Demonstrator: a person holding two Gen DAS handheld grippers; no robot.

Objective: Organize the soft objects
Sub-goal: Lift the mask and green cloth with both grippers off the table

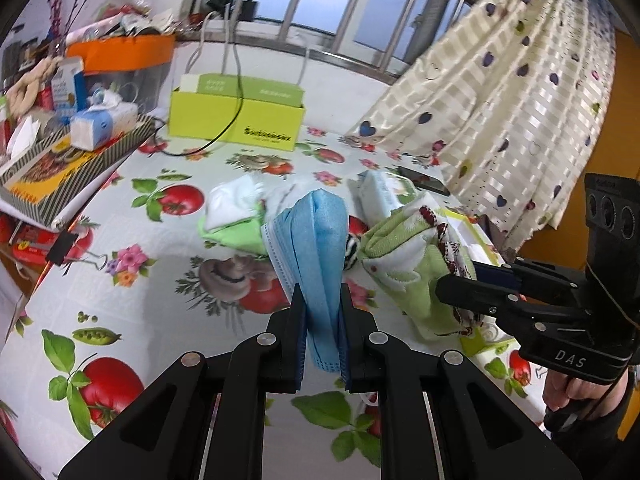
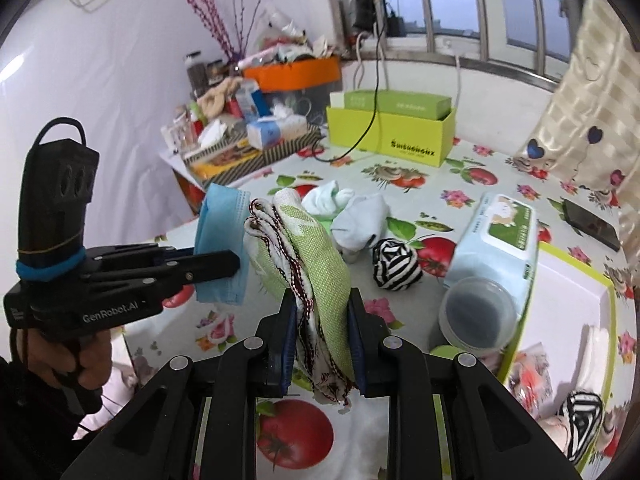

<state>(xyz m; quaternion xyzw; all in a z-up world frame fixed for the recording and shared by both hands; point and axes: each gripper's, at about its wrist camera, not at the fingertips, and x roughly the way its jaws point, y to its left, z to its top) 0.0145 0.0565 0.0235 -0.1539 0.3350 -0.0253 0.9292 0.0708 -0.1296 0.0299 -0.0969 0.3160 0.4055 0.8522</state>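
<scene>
Left gripper (image 1: 322, 300) clamped on a folded blue face mask (image 1: 316, 248), held up off the table (image 1: 168, 240). Right gripper (image 2: 322, 304) clamped on a green-and-white cloth (image 2: 316, 264), just beside the mask, also in the air. On the table behind: striped sock ball (image 2: 396, 266), pale socks (image 2: 360, 220), wipes pack (image 2: 500, 236).

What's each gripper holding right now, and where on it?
Left gripper pinches the blue face mask near its lower end. Right gripper pinches the folded green cloth near its lower end.
</scene>
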